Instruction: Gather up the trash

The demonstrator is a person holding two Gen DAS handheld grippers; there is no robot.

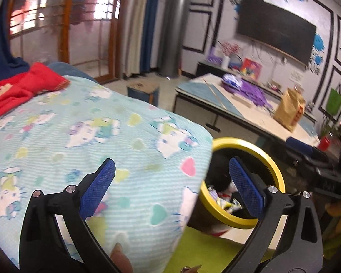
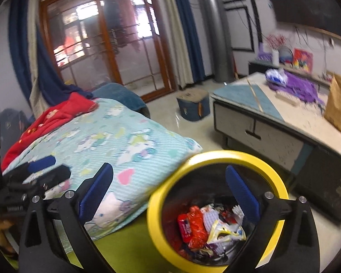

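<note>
Trash wrappers [image 2: 206,227] heaped inside yellow-rimmed bin [image 2: 282,186] beside cartoon-print bedspread [image 2: 116,136]; left hand-held gripper [image 1: 172,188] and right hand-held gripper [image 2: 170,191] both spread wide, empty.

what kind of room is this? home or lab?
Looks like a home living room, probably doubling as a bedroom: a wall-mounted TV above a low cabinet, a coffee table with drawers, and a cartoon-print blanket spread over soft furniture beside a yellow-rimmed trash bin.

Left claw [image 1: 170,186] gapes (nothing between) beside the yellow-rimmed bin [image 1: 277,159].
</note>
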